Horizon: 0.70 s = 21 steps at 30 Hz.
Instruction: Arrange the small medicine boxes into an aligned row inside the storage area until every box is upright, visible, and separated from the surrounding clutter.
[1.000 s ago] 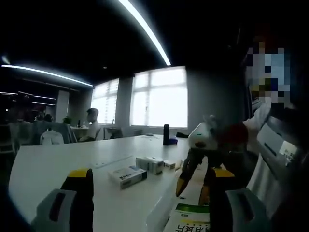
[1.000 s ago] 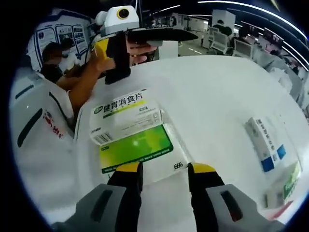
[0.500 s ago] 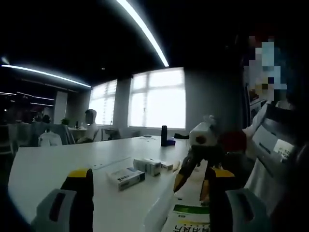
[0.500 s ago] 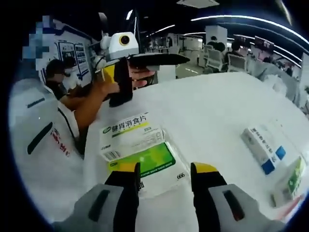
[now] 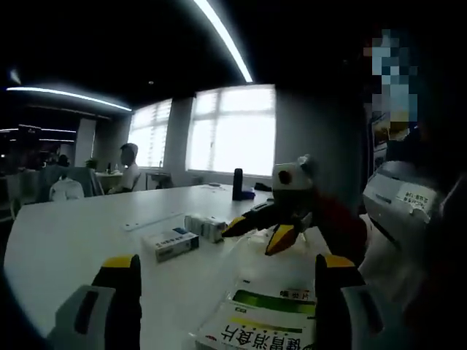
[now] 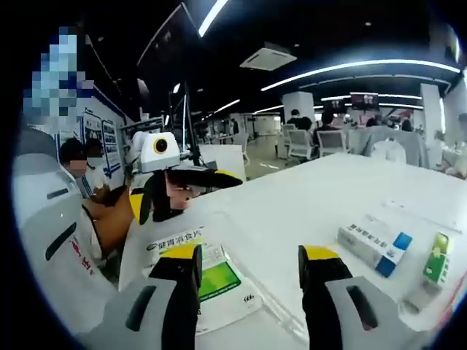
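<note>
Medicine boxes lie flat on the white table (image 6: 306, 204), none upright yet. Both grippers hover empty with jaws spread: the right gripper (image 6: 252, 266) over the green-and-white box (image 6: 201, 273), the left gripper (image 5: 226, 281) just short of that same box (image 5: 266, 324). Beyond the green-and-white box sit a blue-marked box (image 6: 372, 244) and a smaller green box (image 6: 435, 259); the left gripper view shows two small boxes (image 5: 171, 242) farther out. Light, thin cardboard likely slides and dents easily, so a gentle pinch across the narrow sides suits best.
</note>
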Each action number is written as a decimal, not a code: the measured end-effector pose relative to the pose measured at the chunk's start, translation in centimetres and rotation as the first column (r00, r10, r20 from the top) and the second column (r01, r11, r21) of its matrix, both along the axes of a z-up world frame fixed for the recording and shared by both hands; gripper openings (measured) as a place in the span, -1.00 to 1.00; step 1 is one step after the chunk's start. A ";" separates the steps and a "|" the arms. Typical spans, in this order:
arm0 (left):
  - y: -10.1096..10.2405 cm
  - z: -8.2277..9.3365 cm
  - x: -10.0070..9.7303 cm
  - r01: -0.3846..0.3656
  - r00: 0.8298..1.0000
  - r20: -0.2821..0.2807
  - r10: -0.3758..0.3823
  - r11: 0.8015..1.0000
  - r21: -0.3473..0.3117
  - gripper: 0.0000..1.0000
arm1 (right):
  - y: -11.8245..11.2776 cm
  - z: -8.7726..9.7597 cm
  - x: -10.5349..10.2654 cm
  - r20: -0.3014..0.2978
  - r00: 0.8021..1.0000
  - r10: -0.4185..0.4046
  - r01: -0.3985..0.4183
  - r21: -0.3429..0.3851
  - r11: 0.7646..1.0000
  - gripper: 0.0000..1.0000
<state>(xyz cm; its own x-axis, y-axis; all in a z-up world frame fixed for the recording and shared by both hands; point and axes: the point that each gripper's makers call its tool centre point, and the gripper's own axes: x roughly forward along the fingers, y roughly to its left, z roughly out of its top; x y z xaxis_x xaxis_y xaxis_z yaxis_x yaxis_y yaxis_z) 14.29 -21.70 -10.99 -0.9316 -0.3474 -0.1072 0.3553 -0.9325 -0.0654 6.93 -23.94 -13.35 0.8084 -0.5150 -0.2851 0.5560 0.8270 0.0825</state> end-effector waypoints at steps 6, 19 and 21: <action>0.6 -0.2 0.5 -0.021 1.000 0.017 0.021 1.000 -0.005 0.99 | 0.4 -0.5 0.2 -0.020 0.999 0.035 -0.035 -0.015 0.999 0.53; 1.7 -0.6 3.2 -0.125 0.992 0.017 0.125 0.992 -0.011 0.99 | 0.4 -0.1 -1.0 -0.011 0.999 0.031 -0.032 -0.107 0.994 0.95; 1.8 -0.7 3.5 -0.138 0.990 0.013 0.138 0.990 -0.007 0.99 | 0.3 -0.4 -1.3 -0.012 1.000 0.023 -0.024 -0.091 0.996 0.88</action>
<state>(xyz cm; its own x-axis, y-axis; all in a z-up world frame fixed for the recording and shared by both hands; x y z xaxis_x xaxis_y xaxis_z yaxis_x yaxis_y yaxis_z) 17.79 -19.86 -11.68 -0.8732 -0.4731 -0.1169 0.4813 -0.8749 -0.0541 5.66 -23.65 -13.71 0.8174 -0.5203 -0.2472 0.5369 0.8436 0.0000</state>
